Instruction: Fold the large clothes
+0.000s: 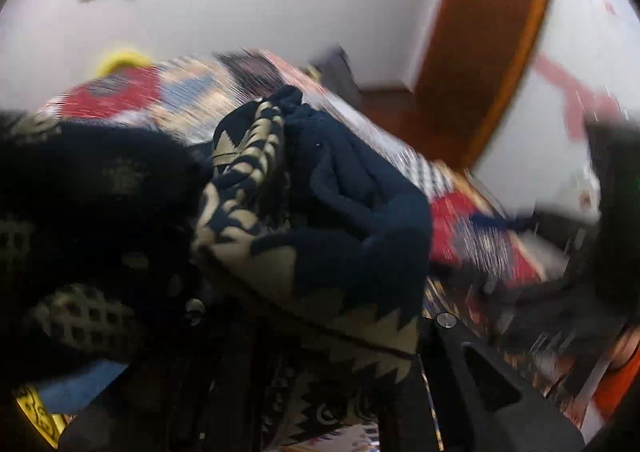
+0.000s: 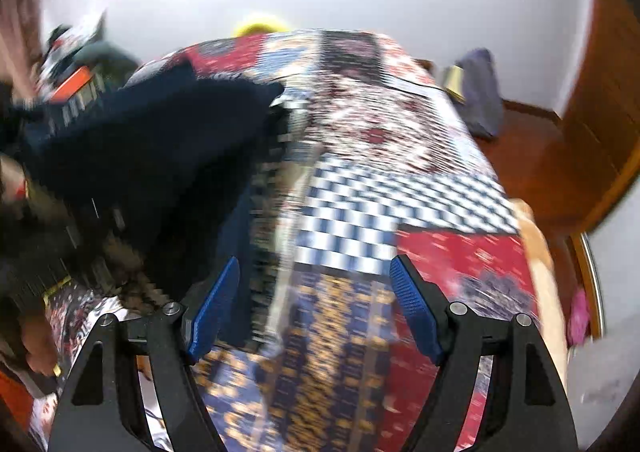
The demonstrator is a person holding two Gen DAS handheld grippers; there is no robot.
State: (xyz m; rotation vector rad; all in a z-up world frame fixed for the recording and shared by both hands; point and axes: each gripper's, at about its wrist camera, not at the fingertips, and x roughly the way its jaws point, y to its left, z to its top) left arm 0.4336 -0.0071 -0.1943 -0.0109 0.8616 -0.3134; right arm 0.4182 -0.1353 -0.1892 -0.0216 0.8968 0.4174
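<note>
Left wrist view: the left hand-held gripper [image 1: 320, 332] at lower centre is pinching a navy garment [image 1: 344, 203] with a tan pattern, bunched across the frame's middle over a patchwork bed [image 1: 460, 236].

Right wrist view: the right hand-held gripper [image 2: 314, 304] stands spread and empty at the bottom; the garment [image 2: 152, 147] hangs at left.
</note>
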